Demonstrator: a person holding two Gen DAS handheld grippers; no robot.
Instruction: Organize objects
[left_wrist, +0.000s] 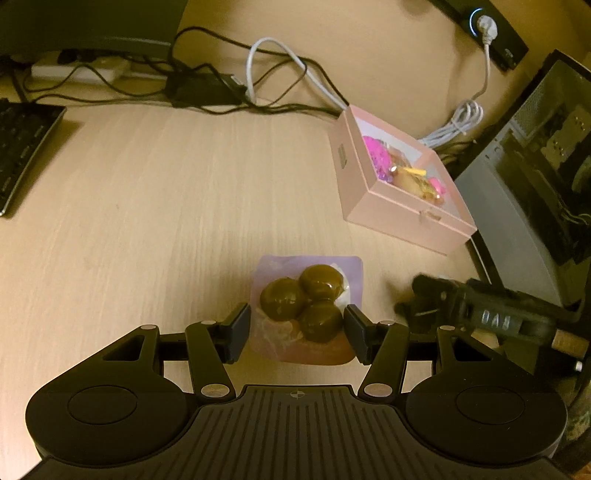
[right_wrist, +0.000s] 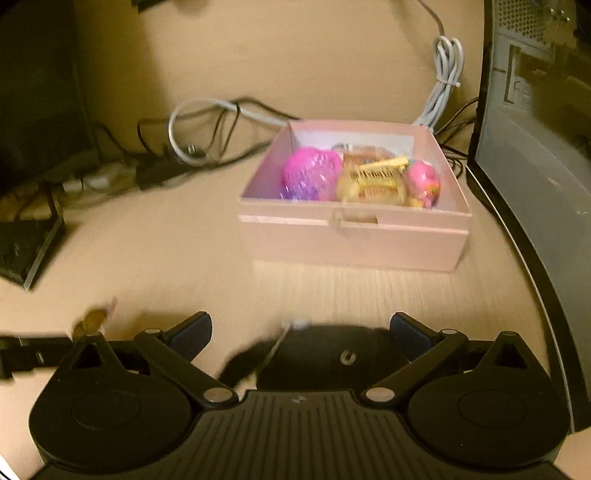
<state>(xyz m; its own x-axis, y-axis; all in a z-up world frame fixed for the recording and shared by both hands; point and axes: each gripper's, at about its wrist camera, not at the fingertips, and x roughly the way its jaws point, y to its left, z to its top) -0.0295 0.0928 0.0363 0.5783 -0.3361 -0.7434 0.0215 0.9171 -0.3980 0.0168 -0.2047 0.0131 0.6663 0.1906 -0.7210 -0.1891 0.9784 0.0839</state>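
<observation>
The left gripper (left_wrist: 297, 326) is clamped on a clear packet of three dark brown balls (left_wrist: 304, 308), its pads pressing the packet's two sides above the wooden tabletop (left_wrist: 147, 206). The right gripper (right_wrist: 301, 332) has its jaws spread wide, with a blurred black object (right_wrist: 332, 354) lying low between them, not pinched. Beyond it, near the tabletop's right edge beside a computer case (right_wrist: 535, 155), sits the open pink box (right_wrist: 354, 243) holding a pink mesh ball (right_wrist: 310, 173) and wrapped sweets (right_wrist: 376, 181). Cables (left_wrist: 229, 85) trail along the far edge.
</observation>
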